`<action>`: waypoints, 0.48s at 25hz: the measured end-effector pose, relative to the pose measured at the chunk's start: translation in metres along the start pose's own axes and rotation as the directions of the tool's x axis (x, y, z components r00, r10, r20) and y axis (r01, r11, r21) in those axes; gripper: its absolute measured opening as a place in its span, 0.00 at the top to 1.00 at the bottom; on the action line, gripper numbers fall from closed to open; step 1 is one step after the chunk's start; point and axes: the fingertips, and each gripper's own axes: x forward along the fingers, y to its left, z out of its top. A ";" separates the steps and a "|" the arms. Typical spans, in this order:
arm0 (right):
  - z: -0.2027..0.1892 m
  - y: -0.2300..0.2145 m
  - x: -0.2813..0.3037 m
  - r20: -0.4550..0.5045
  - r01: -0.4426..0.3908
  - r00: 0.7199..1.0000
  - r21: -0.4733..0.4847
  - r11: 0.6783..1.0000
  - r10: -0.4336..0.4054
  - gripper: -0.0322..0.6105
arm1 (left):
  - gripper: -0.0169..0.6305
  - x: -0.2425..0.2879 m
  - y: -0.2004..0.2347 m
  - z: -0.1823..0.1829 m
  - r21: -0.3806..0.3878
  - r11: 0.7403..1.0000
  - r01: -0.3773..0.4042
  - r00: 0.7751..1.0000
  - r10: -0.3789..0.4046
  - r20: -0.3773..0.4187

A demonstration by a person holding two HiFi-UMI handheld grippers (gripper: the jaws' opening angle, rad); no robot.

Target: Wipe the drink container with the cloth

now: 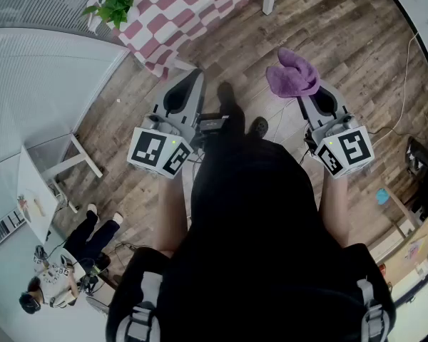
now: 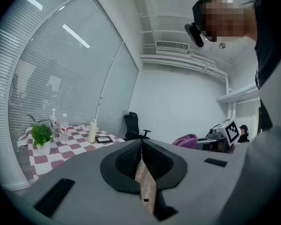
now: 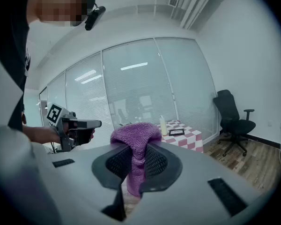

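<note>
Two claws are hovering over wood floor, well short of the table (image 1: 192,13). The left claw (image 2: 141,143) is pressing its jaws together on nothing. The right claw (image 3: 134,150) is pinching one purple cloth (image 1: 292,73), which is bunching above its tips. One cream bottle (image 2: 92,131), two clear bottles (image 2: 63,128), one plant (image 2: 40,135) and one tablet (image 2: 103,139) are sitting on the table, the tablet nearest the edge facing the one chair (image 2: 132,125). Open floor is lying between claws and table.

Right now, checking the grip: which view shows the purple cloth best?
Right gripper view: the cloth sits close, pinched between the fingers. Head view shows it bunched from above; left gripper view, a distant lump.
</note>
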 end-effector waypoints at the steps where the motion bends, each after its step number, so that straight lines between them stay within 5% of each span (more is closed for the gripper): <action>1: 0.000 0.000 0.003 -0.003 0.002 1.000 -0.001 1.000 -0.002 0.87 | 0.92 0.001 0.002 0.001 0.000 1.000 0.001 1.000 -0.001 0.000; 12: 0.007 -0.003 0.035 0.010 0.001 1.000 -0.005 1.000 -0.001 0.87 | 0.92 0.010 0.032 0.008 -0.008 1.000 -0.006 1.000 0.006 -0.004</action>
